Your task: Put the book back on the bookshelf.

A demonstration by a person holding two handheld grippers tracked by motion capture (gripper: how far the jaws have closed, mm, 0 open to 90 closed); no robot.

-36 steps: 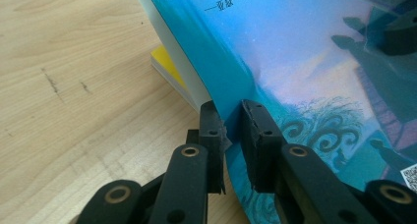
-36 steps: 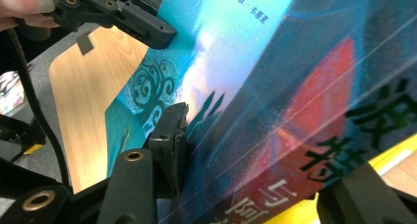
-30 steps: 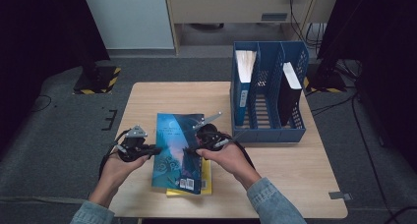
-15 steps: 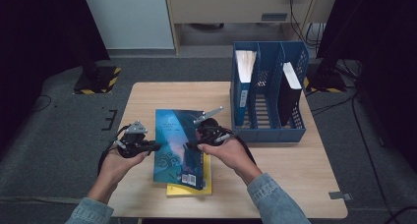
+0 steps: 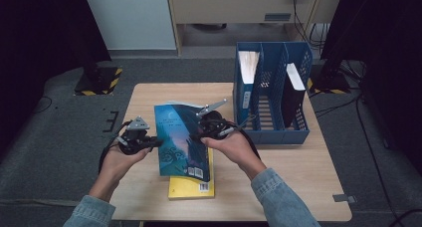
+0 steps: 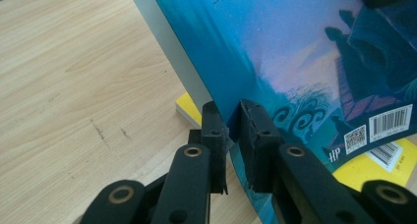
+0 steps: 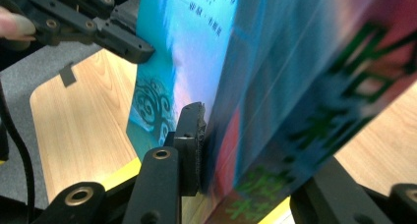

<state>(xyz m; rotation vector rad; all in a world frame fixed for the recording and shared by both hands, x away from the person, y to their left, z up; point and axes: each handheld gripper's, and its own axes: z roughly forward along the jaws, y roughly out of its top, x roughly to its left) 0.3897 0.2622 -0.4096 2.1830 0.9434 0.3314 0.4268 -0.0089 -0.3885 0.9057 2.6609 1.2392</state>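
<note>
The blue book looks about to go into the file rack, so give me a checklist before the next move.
1. Left hand-held gripper clamped on blue book edge: ok.
2. Right hand-held gripper, jaws just closing, pads on the book: ok.
3. Book lifted off yellow book: one side up, ok.
4. Yellow book resting on the table: ok.
5. Free slot in blue file rack: middle one looks free, ok.
6. Grip firmness: cannot tell.
</note>
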